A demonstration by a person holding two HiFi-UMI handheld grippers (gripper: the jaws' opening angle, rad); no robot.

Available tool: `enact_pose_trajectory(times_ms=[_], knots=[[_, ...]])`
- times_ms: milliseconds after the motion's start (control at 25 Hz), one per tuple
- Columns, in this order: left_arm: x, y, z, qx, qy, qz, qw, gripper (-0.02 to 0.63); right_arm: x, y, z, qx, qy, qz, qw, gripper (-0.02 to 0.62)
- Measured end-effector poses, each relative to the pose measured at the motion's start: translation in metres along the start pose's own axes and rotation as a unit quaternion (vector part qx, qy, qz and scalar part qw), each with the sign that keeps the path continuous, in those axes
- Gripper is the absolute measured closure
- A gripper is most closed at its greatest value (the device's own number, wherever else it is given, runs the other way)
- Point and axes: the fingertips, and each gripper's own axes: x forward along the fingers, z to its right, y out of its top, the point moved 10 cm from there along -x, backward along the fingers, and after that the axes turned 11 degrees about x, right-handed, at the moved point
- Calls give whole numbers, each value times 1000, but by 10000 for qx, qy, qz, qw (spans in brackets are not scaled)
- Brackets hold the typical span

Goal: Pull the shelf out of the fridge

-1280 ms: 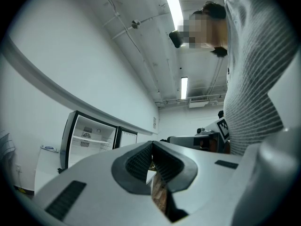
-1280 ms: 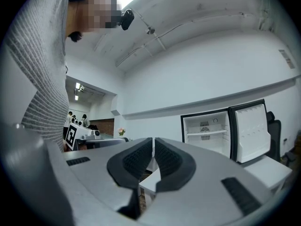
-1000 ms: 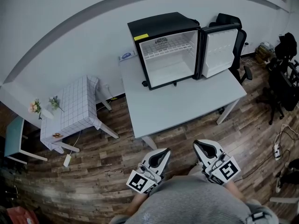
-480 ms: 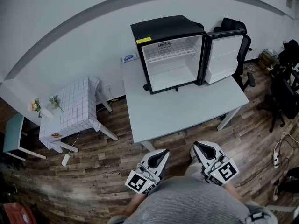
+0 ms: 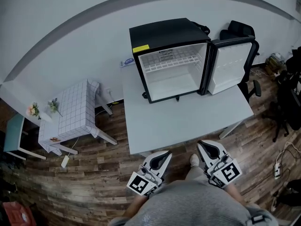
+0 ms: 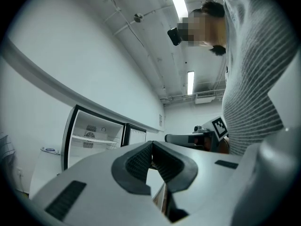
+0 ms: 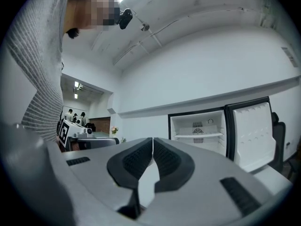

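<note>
A black mini fridge (image 5: 169,60) stands at the back of a grey table (image 5: 183,121), its door (image 5: 233,67) swung open to the right. A white wire shelf (image 5: 171,61) sits across the upper part of its white inside. Both grippers hover close to my body at the table's near edge, far short of the fridge. My left gripper (image 5: 165,153) is shut with nothing in it, and so is my right gripper (image 5: 201,145). The left gripper view shows its shut jaws below the distant shelf (image 6: 96,140). In the right gripper view the shelf (image 7: 196,135) is far beyond the shut jaws.
A small table with a chequered cloth (image 5: 77,109) stands on the wood floor to the left, with a teal chair (image 5: 11,135) beyond it. A black office chair (image 5: 244,32) is behind the fridge door. A small blue-and-white item (image 5: 128,61) lies left of the fridge.
The table and fridge have drawn nearer in the head view as I walk towards them. Both grippers travel along with my body and stay shut.
</note>
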Motion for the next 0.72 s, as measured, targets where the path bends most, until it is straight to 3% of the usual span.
enact_pose_trajectory(times_ms=[120,280,720], knots=[[20,-13,-9,-4,-2,-164,9999,595,5,2,24,44,-24,-30,10000,581],[58,-13,-19,-1,-23,4,10000,595,15,5,57,79,-12,-57,10000,581],[135,-19,-48,22,3,-62,10000,595,43,27,129,129,69,-122,9998,581]])
